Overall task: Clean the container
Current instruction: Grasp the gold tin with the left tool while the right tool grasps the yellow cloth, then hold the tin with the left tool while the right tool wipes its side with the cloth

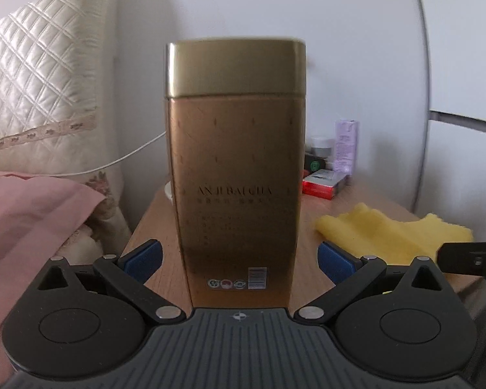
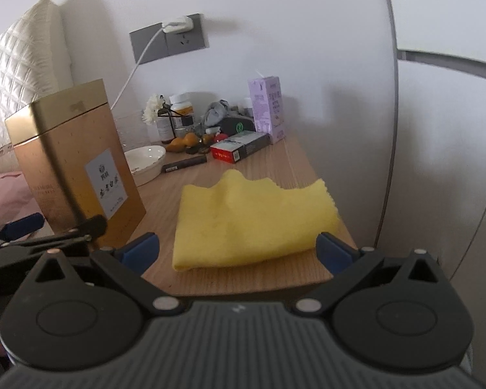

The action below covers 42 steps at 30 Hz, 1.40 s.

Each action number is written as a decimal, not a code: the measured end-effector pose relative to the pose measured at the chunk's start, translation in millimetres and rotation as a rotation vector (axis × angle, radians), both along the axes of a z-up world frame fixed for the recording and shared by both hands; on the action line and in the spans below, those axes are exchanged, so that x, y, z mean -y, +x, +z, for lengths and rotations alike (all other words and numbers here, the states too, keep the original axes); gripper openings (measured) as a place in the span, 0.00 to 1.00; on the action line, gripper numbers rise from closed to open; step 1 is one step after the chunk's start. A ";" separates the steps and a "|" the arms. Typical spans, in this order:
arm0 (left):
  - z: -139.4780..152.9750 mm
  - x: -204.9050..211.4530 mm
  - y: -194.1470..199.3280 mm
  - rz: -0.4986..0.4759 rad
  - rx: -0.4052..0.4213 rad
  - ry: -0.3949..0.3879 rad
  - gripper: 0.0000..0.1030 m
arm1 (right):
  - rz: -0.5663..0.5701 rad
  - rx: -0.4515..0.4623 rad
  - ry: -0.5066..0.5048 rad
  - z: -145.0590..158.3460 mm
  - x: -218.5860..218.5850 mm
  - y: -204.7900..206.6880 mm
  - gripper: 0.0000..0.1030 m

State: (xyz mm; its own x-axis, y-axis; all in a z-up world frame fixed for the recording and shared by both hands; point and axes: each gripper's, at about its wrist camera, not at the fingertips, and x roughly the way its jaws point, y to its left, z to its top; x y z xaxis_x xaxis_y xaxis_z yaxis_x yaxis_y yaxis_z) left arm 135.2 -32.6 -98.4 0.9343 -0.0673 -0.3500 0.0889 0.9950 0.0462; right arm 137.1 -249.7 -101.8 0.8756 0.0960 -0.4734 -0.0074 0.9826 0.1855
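The gold tin container (image 1: 235, 175) stands upright on the wooden bedside table (image 2: 191, 175), near the table's left edge and close to its front edge. It is tall and rectangular, with a paler gold lid (image 1: 235, 69) seated on top. The side facing the left wrist camera carries dark lettering and a small barcode near the base; the side seen from the right wrist camera bears a pale label (image 2: 106, 185).

The left gripper (image 1: 239, 259) has its jaws spread wide, one blue pad (image 1: 144, 259) on each side of the container. A sliver of table shows between each pad and the tin's wall, so the pads are not pressing on it.

The right gripper (image 2: 238, 249) is also released, its blue pads (image 2: 139, 249) standing wide apart at the near edge of a folded yellow cloth (image 2: 252, 220). The cloth lies flat on the table toward the front right corner, just to the right of the container, and nothing is gripped between the pads.

Behind the container sits a white dish (image 2: 145, 162), with a dark slim stick (image 2: 184, 164) beside it. Along the table's back edge are a red and grey box (image 2: 239, 149), a tall lilac carton (image 2: 269, 110), small bottles (image 2: 179, 110) and a white flower (image 2: 152, 110). A white charger cable (image 2: 136, 64) runs up to a grey wall socket (image 2: 168, 37). Left of the table are a quilted cream headboard (image 1: 39, 81) and pink bedding (image 1: 32, 220).
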 end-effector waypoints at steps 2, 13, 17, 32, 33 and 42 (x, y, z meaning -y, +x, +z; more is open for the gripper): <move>-4.2 1.1 1.8 0.020 -0.012 0.008 0.91 | 0.011 0.011 -0.011 -0.6 0.8 2.8 1.00; -1.7 -0.2 -9.1 0.087 -0.038 -0.010 0.77 | 0.115 0.054 -0.093 -9.7 -4.7 59.4 0.99; 0.2 -2.9 -12.1 0.094 -0.052 -0.017 0.78 | 0.153 -0.016 -0.090 -23.7 -6.3 88.8 0.63; -4.3 -21.1 -35.2 -0.008 0.116 -0.016 0.85 | 0.144 0.074 0.451 3.9 25.7 91.6 0.13; -6.0 -22.6 -34.2 -0.005 0.115 -0.021 0.85 | 0.149 0.085 0.549 8.6 29.9 91.2 0.13; -7.2 -30.9 -26.1 0.003 0.120 -0.065 0.77 | 0.243 0.095 1.158 14.3 9.9 102.9 0.13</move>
